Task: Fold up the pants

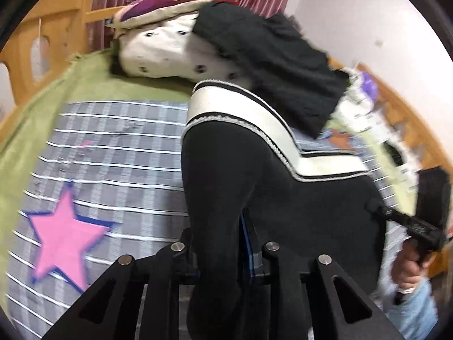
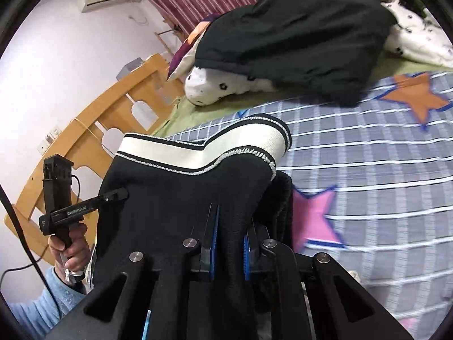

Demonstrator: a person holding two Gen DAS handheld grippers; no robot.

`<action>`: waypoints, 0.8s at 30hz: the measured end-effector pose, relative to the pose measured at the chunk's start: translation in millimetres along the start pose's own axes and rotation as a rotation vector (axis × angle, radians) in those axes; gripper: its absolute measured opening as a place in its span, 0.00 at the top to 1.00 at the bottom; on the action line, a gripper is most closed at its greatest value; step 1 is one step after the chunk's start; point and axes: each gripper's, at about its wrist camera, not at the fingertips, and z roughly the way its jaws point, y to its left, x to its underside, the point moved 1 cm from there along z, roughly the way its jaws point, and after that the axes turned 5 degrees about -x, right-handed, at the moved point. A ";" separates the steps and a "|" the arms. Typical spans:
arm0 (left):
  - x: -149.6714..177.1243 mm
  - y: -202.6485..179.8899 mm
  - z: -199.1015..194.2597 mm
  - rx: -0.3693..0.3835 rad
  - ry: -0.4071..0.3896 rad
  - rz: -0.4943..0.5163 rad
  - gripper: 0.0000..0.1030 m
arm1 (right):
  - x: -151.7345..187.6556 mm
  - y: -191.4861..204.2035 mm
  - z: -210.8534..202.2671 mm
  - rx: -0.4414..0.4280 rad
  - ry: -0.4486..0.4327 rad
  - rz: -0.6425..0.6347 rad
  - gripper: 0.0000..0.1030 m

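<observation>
Above checked bedding [image 2: 368, 170], each hand-held gripper [image 1: 220, 243] [image 2: 229, 243] clamps black pants [image 2: 184, 192].

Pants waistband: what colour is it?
White with thin black edge stripes, on black pants; waistband clearest in the right wrist view.

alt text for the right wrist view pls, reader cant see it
The right tongs are shut on black pants with a white waistband, held above a plaid star-print bedsheet. At left, the left tongs grip the same pants. A dark garment lies over a spotted white pillow behind.
</observation>
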 end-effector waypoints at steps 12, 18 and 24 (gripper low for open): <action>28.6 33.0 18.3 -0.109 -0.077 0.041 0.48 | 19.3 9.5 24.5 0.395 0.090 -0.277 0.80; -20.0 -9.0 38.5 -0.064 -0.132 0.100 0.48 | -21.5 34.8 51.7 0.342 -0.029 -0.307 0.75; -11.8 -17.8 107.9 -0.150 -0.046 0.128 0.46 | -21.7 -2.8 110.9 0.395 0.053 -0.300 0.76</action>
